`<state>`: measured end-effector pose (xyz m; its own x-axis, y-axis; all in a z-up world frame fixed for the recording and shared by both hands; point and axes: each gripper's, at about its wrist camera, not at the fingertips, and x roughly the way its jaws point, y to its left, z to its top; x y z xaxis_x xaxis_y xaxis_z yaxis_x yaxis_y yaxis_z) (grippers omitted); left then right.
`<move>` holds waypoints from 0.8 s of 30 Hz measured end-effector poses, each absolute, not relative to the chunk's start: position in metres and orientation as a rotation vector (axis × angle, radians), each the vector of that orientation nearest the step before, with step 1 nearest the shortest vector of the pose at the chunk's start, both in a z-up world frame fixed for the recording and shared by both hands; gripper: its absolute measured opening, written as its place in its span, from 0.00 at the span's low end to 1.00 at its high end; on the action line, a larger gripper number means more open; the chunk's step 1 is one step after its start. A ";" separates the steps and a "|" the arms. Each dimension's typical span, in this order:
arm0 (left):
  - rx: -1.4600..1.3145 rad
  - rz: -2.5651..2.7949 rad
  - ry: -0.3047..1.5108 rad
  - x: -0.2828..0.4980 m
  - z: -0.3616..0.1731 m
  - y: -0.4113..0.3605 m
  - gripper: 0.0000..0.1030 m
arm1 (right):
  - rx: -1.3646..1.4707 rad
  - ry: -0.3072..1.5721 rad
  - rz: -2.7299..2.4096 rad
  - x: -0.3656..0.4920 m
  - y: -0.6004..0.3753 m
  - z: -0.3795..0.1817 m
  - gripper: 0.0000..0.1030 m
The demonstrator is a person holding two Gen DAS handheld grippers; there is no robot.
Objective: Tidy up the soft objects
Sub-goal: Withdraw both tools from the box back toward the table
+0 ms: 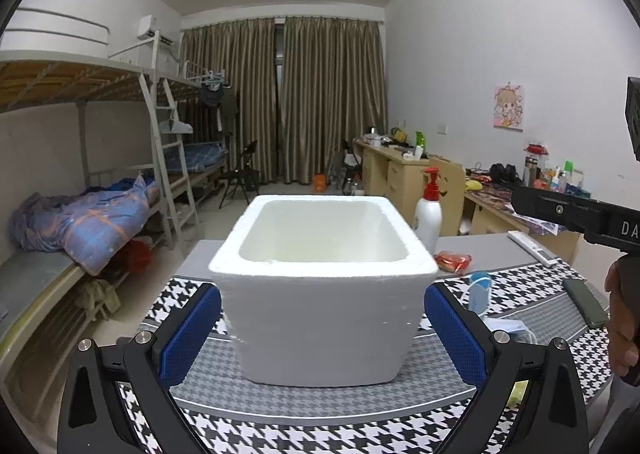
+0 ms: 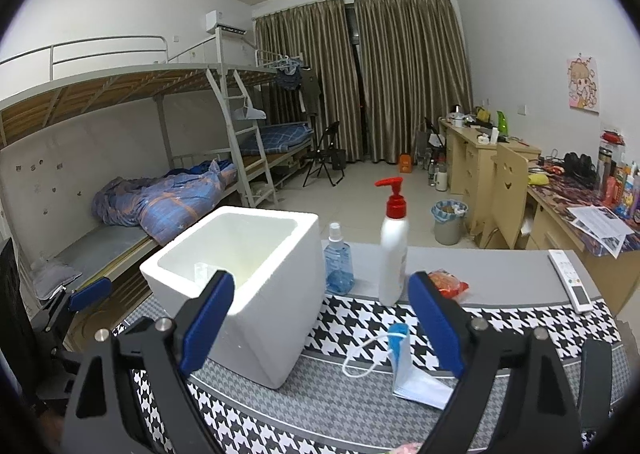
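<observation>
Left wrist view shows a white foam box point(image 1: 324, 294) standing upright on a black-and-white checked cloth point(image 1: 516, 286) that covers a grey table point(image 1: 492, 246). The box has thick walls and its top is open. From this side I cannot see anything in it. The left gripper point(image 1: 323, 330) is open wide, with one blue pad point(image 1: 192, 330) on each side of the box. The pads are very near the walls, but I cannot tell if they touch. In the right wrist view, a soft face mask point(image 2: 404, 366) lies flat on the cloth, just beside the box. It is blue and white with white ear loops. The right gripper point(image 2: 320, 318) is open wide too and holds nothing. The mask lies between its two fingers, lower down on the cloth, and the fingers do not touch it. Behind the mask stand a white pump bottle point(image 2: 394, 254) with a red top and a small blue bottle point(image 2: 339, 262). A red snack packet point(image 2: 446, 281) and a white remote point(image 2: 570, 280) lie on the bare grey part.
</observation>
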<state>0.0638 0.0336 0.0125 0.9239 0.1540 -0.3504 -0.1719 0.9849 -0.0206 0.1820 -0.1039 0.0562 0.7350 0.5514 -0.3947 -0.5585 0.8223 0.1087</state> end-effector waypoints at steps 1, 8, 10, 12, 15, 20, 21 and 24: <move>-0.053 0.155 0.356 0.065 0.013 0.031 0.99 | -0.016 0.429 0.605 0.181 -0.107 0.055 0.89; -0.039 0.101 0.365 0.072 0.013 0.014 0.99 | 0.000 0.432 0.571 0.181 -0.123 0.053 0.89; -0.034 0.086 0.366 0.074 0.015 0.009 0.99 | 0.001 0.433 0.562 0.181 -0.128 0.052 0.89; -0.031 0.075 0.367 0.075 0.015 0.006 0.99 | 0.002 0.434 0.550 0.181 -0.133 0.051 0.89; -0.021 0.053 0.368 0.077 0.015 -0.002 0.99 | 0.004 0.437 0.536 0.181 -0.139 0.050 0.89; -0.017 0.019 0.375 0.082 0.015 -0.009 0.99 | 0.010 0.440 0.514 0.183 -0.150 0.049 0.89; -0.014 0.003 0.380 0.083 0.015 -0.012 0.99 | 0.010 0.440 0.510 0.183 -0.151 0.048 0.89; -0.027 -0.032 0.393 0.084 0.012 -0.014 0.99 | 0.011 0.441 0.500 0.182 -0.156 0.047 0.89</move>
<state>0.0835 -0.0144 0.0117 0.9233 -0.0363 -0.3823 0.0260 0.9991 -0.0321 0.1823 -0.1559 0.0468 0.7862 0.4658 -0.4061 -0.4613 0.8796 0.1159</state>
